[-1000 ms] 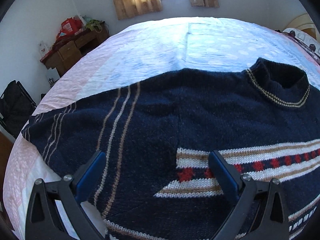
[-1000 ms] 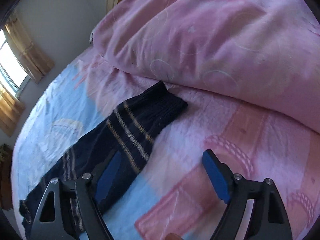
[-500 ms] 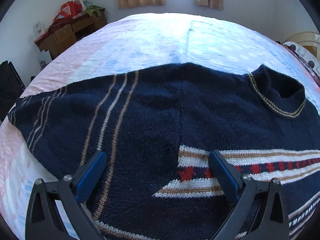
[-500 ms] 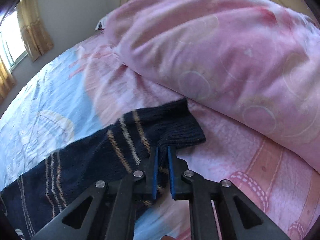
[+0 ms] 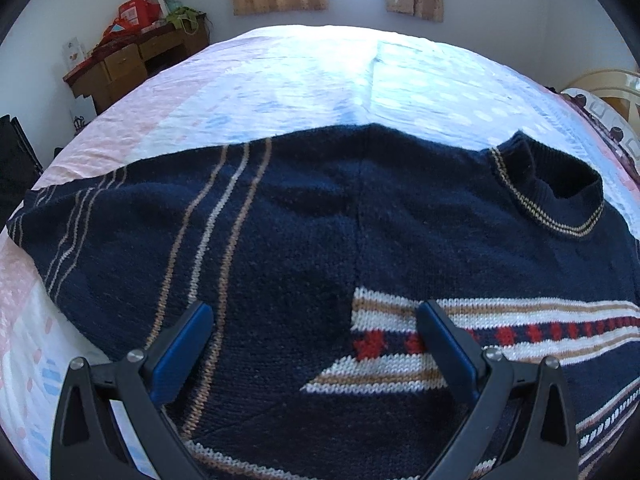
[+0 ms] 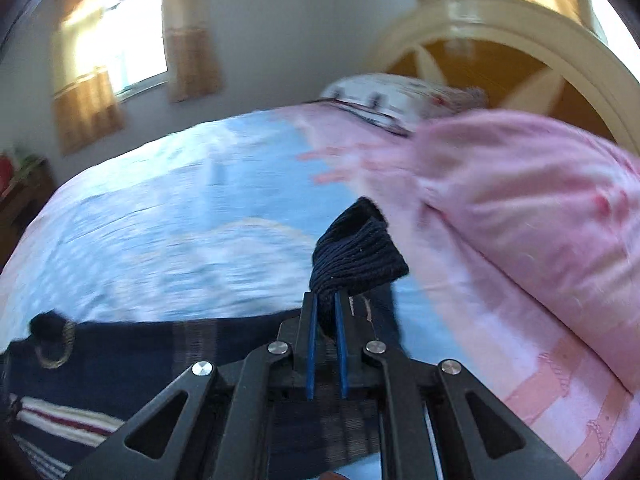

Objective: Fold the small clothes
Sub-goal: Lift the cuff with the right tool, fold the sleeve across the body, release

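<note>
The navy knitted sweater (image 5: 320,240) lies spread flat on the bed sheet (image 5: 320,80), with its striped collar (image 5: 552,200) toward the headboard (image 6: 500,40). The right gripper (image 6: 325,312) is pressed together on the ribbed sleeve cuff (image 6: 356,252), which is raised above the sheet near the pink pillow (image 6: 540,200). The left gripper (image 5: 314,332) is spread wide above the sweater's patterned band (image 5: 520,328), pinching nothing.

Both wrist views look down, close over one sweater (image 5: 320,220) toward the window (image 6: 120,48)
</note>
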